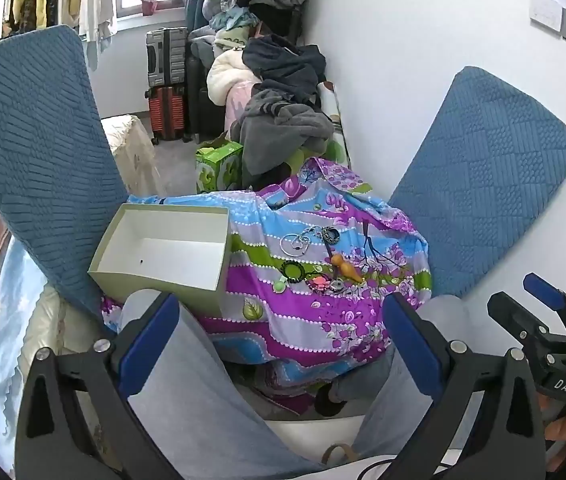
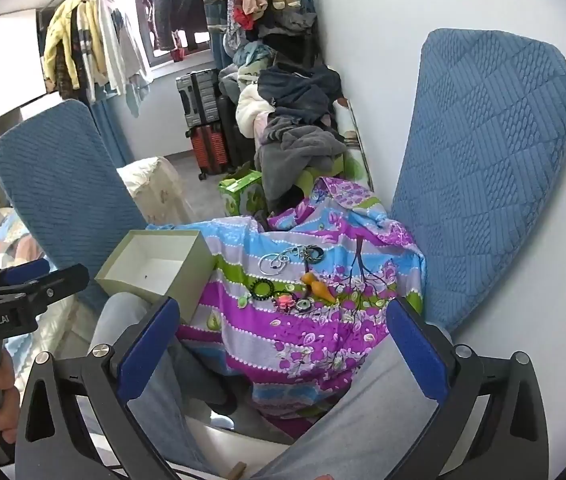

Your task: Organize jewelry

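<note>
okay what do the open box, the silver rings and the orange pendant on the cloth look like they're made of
Open box: likely cardboard, matte olive outside and plain white inside, with thin, straight, stiff walls.
Silver rings: probably metal, since the thin hoops look bright and polished.
Orange pendant: smooth and slightly glossy; wood, resin or plastic, too small to tell.
Patterned cloth: thin woven fabric that creases and drapes.

The left claw (image 1: pixel 279 340) hangs wide apart above the person's knees. Just ahead of it lies a flowered cloth (image 1: pixel 303 304) scattered with jewelry (image 1: pixel 315 260). An open box (image 1: pixel 167 252), white inside, sits ahead near its left finger. The right claw (image 1: pixel 539 312) shows at its far right.
</note>
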A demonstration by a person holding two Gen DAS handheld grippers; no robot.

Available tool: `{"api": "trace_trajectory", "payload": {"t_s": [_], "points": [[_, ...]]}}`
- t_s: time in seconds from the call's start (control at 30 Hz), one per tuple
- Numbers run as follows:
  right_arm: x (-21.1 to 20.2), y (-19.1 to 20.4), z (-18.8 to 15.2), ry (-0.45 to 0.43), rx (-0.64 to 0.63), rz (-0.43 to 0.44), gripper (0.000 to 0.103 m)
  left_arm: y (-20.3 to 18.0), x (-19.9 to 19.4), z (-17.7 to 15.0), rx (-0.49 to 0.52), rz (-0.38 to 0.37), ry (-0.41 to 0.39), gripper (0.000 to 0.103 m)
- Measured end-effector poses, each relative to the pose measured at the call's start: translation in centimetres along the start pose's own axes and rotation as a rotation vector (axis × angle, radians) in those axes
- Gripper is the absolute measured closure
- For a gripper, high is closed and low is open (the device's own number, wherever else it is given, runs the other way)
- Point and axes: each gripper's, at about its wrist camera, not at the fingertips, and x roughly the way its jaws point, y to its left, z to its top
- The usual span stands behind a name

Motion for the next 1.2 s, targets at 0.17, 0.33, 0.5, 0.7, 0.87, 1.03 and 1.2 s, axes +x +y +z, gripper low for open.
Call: {"api": "trace_trajectory", "payload": {"t_s": [0.17, 0.33, 0.5, 0.7, 0.87, 1.03, 1.2], "points": [[0.2, 0.0, -0.2, 0.003, -0.011, 0.008, 0.0, 0.1, -0.1, -0.2, 0.001, -0.002, 0.003, 0.002], [0.2, -0.1, -0.4, 0.006, -0.011, 0.006, 0.0, -0.1, -0.2, -0.5, -0.001, 0.001, 0.006, 0.002], [0.3, -0.1, -0.2, -0.004, -0.011, -0.008, 0.0, -0.1, -0.4, -0.7, 0.001, 0.002, 0.007, 0.002], [0.3, -0.1, -0.2, 0.0, -0.026, -0.008, 0.0, 0.0, -0.2, -0.5, -0.003, 0.0, 0.01, 0.002], [0.3, 0.1, -0.3, 0.002, -0.022, -0.006, 0.0, -0.3, 0.1, -0.4, 0.004, 0.006, 0.017, 0.002], [0.4, 0.3, -0.7, -0.001, -0.02, -0.018, 0.0, -0.3, 0.0, -0.3, -0.008, 0.017, 0.018, 0.002], [0.3, -0.2, -1.0, -0.008, -0.004, -0.022, 0.0, -1.3, 0.4, -0.7, 0.015, 0.033, 0.021, 0.002]]}}
